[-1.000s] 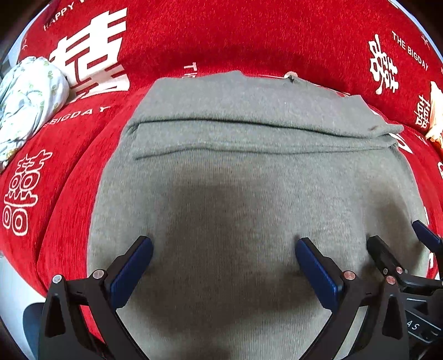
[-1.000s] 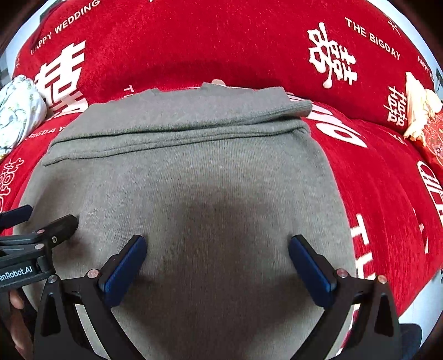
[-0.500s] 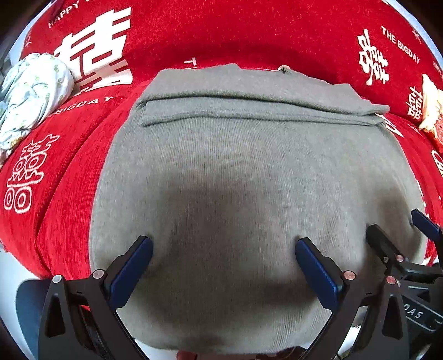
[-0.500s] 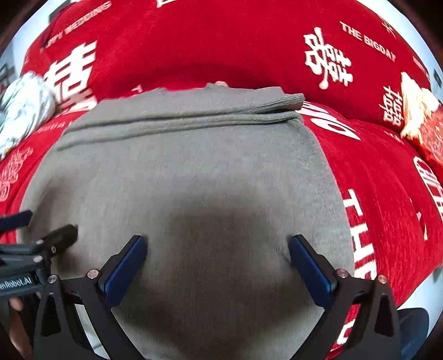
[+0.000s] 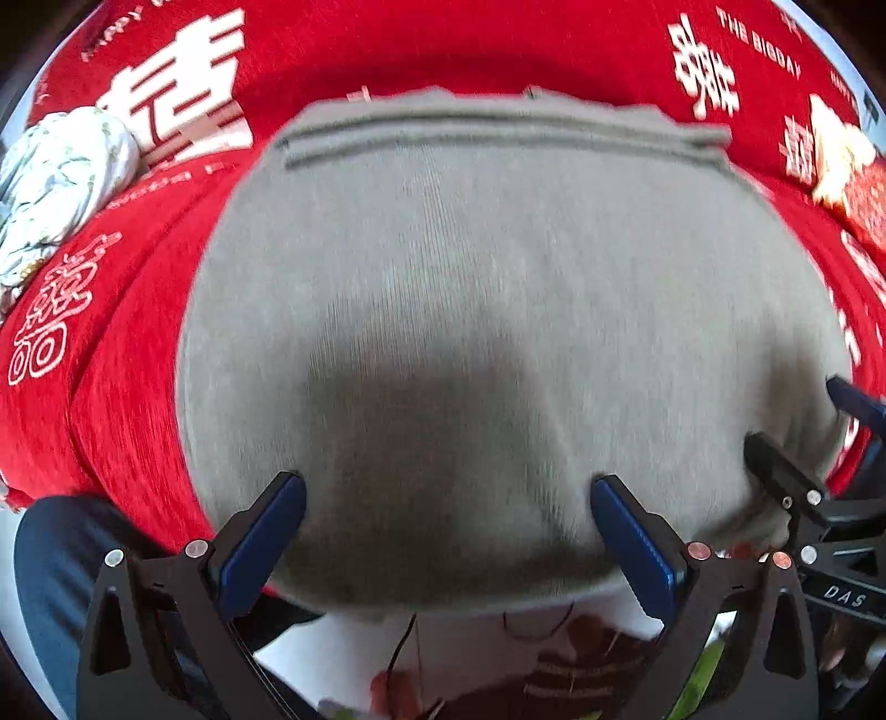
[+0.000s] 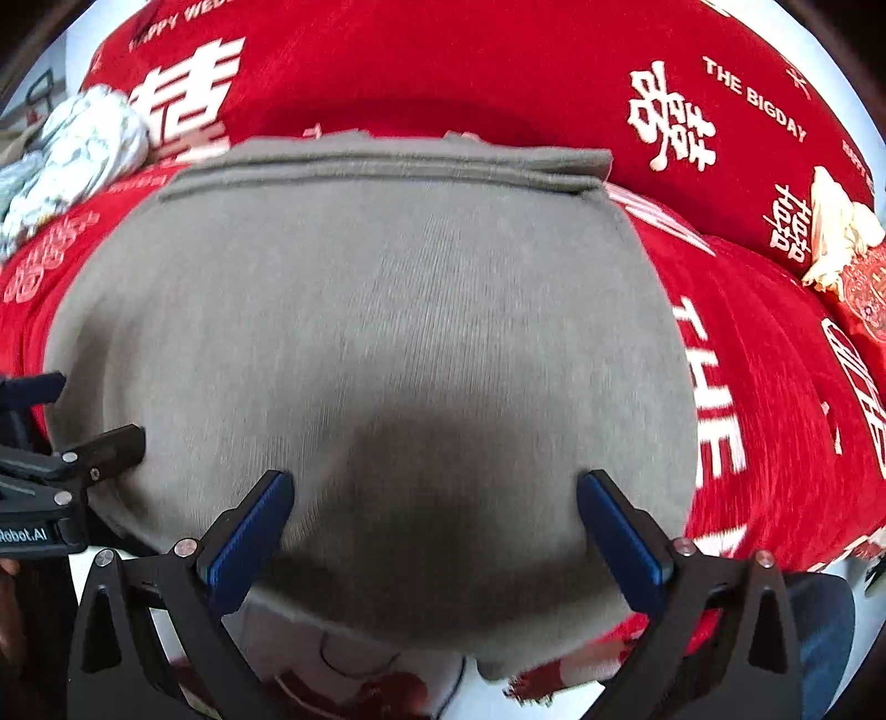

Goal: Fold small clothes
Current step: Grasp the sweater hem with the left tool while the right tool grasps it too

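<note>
- The grey knit garment (image 5: 498, 310) lies spread flat on the red cloth-covered surface (image 5: 443, 50), its near hem hanging just past the near edge and a folded band across its far end.
- The left claw (image 5: 447, 518) hovers over the near part of the garment, jaws spread wide, gripping nothing.
- The right claw (image 6: 433, 512) hovers to its right over the same near edge, also spread and empty; each claw shows at the side of the other's view.
- The step in hand looks like lining up on the near hem, with the lengthwise fold not yet made.
- Next, each claw probably needs to drop to the hem near its own corner, pinch only the cloth, then carry it toward the far band evenly.
- A pale floral bundle (image 5: 61, 183) sits far left, well apart.
</note>
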Tool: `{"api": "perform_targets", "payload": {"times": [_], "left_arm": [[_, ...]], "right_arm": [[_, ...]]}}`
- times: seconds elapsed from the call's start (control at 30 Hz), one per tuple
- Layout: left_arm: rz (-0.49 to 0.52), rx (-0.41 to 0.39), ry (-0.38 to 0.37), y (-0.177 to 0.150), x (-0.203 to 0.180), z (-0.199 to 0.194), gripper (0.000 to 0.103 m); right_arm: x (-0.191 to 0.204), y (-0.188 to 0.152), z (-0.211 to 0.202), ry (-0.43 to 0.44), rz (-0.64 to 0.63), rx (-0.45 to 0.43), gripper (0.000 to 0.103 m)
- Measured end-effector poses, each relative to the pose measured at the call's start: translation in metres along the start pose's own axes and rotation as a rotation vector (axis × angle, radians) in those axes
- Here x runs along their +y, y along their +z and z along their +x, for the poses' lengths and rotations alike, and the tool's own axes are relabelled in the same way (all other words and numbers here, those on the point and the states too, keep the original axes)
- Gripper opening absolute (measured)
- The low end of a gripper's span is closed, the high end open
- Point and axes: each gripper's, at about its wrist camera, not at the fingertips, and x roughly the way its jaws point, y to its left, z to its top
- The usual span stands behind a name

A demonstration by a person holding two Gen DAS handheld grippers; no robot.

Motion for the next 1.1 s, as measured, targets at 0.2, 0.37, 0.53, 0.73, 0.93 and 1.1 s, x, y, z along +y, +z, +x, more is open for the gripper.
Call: {"api": "perform_targets", "payload": {"times": [0.2, 0.37, 0.53, 0.73, 0.93, 1.1], "left_arm": [[-0.112, 0.157, -0.069, -0.015, 0.028, 0.012, 0.103], [-0.363, 0.163, -0.115, -0.024, 0.076, 0.016, 0.103], [-0.348, 0.168, -0.193, -0.021, 0.071, 0.025, 0.1], [-0.239, 0.11, -0.188, -0.023, 0.057, -0.002, 0.022], [-0.193, -0.019, -0.239, -0.015, 0.064, -0.034, 0.02], [-0.19, -0.167, -0.216, 0.027, 0.074, -0.06, 0.02]], "right_arm": [[-0.02, -0.013, -0.004, -0.017, 0.054, 0.108, 0.103], [-0.058, -0.023, 0.012, -0.007, 0.245, 0.223, 0.103], [-0.058, -0.029, 0.021, 0.074, 0.258, 0.244, 0.102], [-0.044, -0.027, -0.004, 0.108, 0.162, 0.181, 0.018], [-0.063, -0.017, -0.034, 0.266, 0.219, 0.05, 0.014], [-0.086, 0.023, -0.06, 0.331, 0.283, -0.136, 0.014]]}}
